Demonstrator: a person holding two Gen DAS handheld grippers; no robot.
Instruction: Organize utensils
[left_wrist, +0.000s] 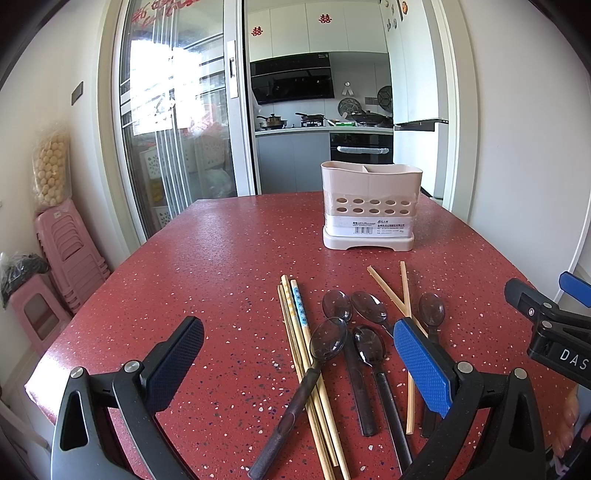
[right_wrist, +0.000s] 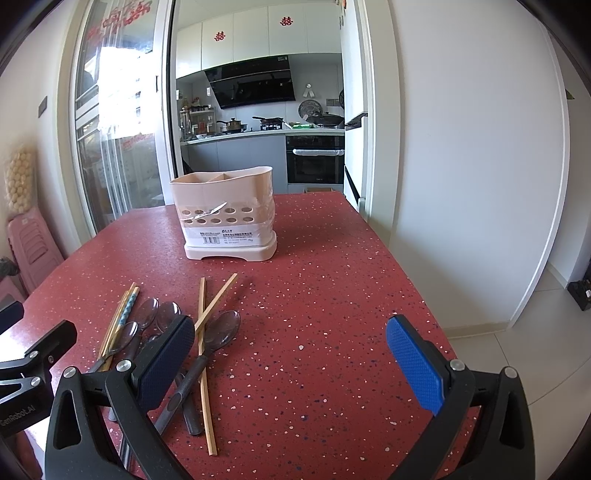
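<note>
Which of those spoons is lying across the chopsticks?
The leftmost spoon: its handle slants over the chopstick bundle. The other spoons lie directly on the red table.

red speckled table (left_wrist: 221, 258): beige caddy (left_wrist: 371, 206), chopsticks (left_wrist: 295, 332), dark spoons (left_wrist: 364, 354).

Black fingers (left_wrist: 173, 354), blue textured pads

We see spoons (left_wrist: 364, 332) and chopsticks (left_wrist: 295, 325) lying on the table (left_wrist: 221, 266), utensil holder (left_wrist: 370, 206) standing behind them.
</note>
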